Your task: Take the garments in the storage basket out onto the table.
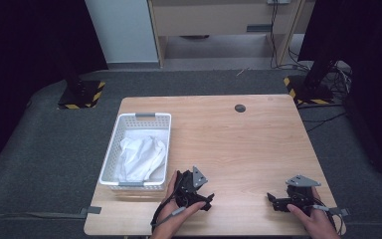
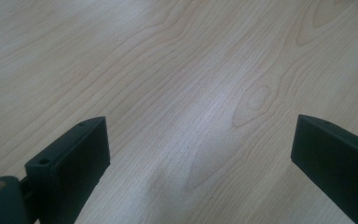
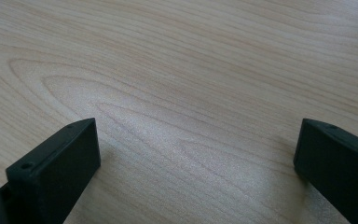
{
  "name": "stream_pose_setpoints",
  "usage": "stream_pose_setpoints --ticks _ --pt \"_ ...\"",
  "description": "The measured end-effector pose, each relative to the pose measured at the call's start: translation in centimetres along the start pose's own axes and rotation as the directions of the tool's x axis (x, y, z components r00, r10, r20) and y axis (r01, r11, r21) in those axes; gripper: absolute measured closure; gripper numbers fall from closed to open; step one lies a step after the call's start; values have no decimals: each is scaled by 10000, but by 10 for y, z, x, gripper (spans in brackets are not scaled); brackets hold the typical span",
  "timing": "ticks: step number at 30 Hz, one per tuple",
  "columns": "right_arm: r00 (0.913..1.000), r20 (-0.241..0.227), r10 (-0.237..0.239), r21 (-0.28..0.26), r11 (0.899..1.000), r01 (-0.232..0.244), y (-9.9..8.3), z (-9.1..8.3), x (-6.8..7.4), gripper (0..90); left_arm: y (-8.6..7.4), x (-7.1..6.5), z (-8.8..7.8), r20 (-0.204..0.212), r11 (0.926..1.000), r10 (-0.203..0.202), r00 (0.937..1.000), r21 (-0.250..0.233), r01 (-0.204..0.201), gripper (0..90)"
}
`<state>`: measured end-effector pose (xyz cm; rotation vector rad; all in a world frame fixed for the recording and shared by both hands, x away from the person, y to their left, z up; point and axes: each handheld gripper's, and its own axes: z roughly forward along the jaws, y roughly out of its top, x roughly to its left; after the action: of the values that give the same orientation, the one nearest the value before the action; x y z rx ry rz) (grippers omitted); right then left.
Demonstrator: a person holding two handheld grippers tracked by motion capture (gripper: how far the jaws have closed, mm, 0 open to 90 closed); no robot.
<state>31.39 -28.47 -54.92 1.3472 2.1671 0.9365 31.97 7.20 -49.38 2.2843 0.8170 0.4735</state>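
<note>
Two hands hold black grippers low over the near edge of a light wooden table [image 1: 229, 144]. My left gripper [image 1: 210, 200] rests at the front centre-left, just right of a white basket [image 1: 110, 154]. It is open, with bare wood between its jaws in the left gripper view, where the left gripper [image 2: 200, 140] points down at the tabletop. My right gripper [image 1: 271, 200] sits at the front right, pointing left. It is open too; the right gripper [image 3: 198, 144] has nothing between its jaws.
The white slotted basket holds a crumpled white cloth [image 1: 140, 158] at the table's front left. A small dark round grommet [image 1: 239, 108] lies near the far edge. Black stands with yellow-black striped bases [image 1: 82, 94] flank the table on the grey floor.
</note>
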Motion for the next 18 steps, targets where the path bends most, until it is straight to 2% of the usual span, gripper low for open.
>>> stream_pose_setpoints --ticks 6,9,18 --pt "10000 1 0 -2 10000 0 0 0 0 5 6 -1 -13 59 9991 386 9992 196 -387 41" --pt "10000 1 1 -1 10000 -1 0 0 0 5 8 1 -20 54 9995 285 9996 150 -286 41" --pt "10000 12 8 -9 10000 -8 0 0 0 5 13 3 -32 93 9989 423 9991 189 -425 43"
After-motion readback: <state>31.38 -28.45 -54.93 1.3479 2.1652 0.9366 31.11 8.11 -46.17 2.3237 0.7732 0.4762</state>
